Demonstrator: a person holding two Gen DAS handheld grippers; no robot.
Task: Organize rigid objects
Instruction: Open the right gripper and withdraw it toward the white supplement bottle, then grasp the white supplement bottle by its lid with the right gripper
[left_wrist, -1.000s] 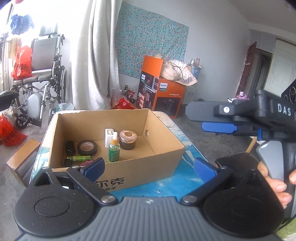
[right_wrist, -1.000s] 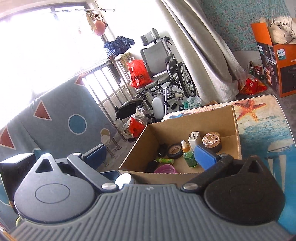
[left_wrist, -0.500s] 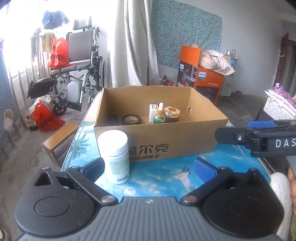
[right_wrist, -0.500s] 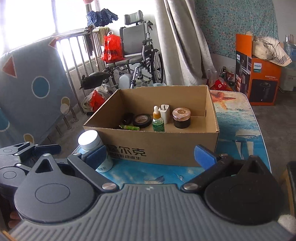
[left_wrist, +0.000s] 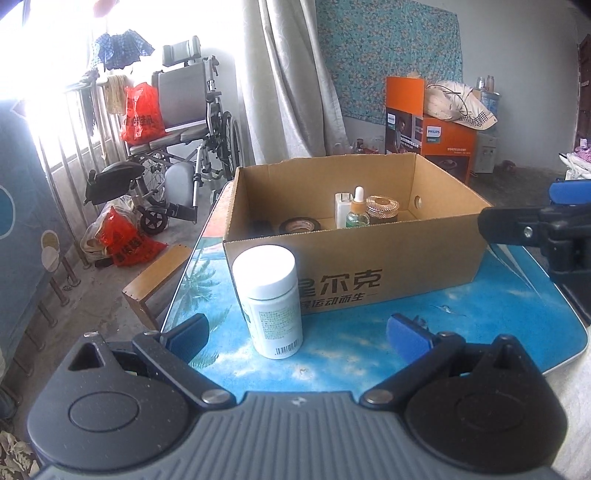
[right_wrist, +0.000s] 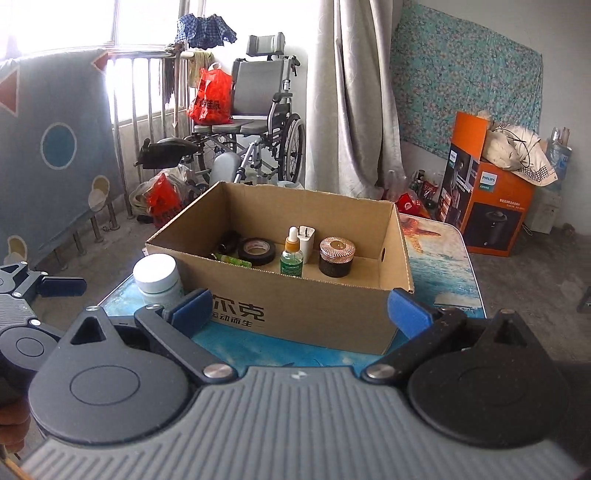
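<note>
While the blue sea-print table (left_wrist: 517, 325) carries everything, the cardboard box (left_wrist: 388, 266) is the landmark on it: it stands open-topped, its printed long side turned toward both cameras. Just in front of the box's near left corner stands the white pill bottle (left_wrist: 271, 302), upright on its base, long axis vertical, white cap on top and barcode label low on its side; whether it touches the box wall I cannot tell. Inside the box, toward the back, a black tape roll (right_wrist: 257, 251) lies flat, with a small dark object (right_wrist: 229, 240) behind it and a green tube (right_wrist: 236, 260) lying along the near wall. Right of the roll a green dropper bottle (right_wrist: 291, 254) stands upright, a white charger (right_wrist: 306, 238) just behind it, and a dark jar with a copper lid (right_wrist: 337, 256) farther right. The left gripper (left_wrist: 295, 332) is spread wide, the bottle between its blue pads (left_wrist: 190, 332) but untouched. The right gripper (right_wrist: 301, 312) is likewise spread, empty, facing the box front.
</note>
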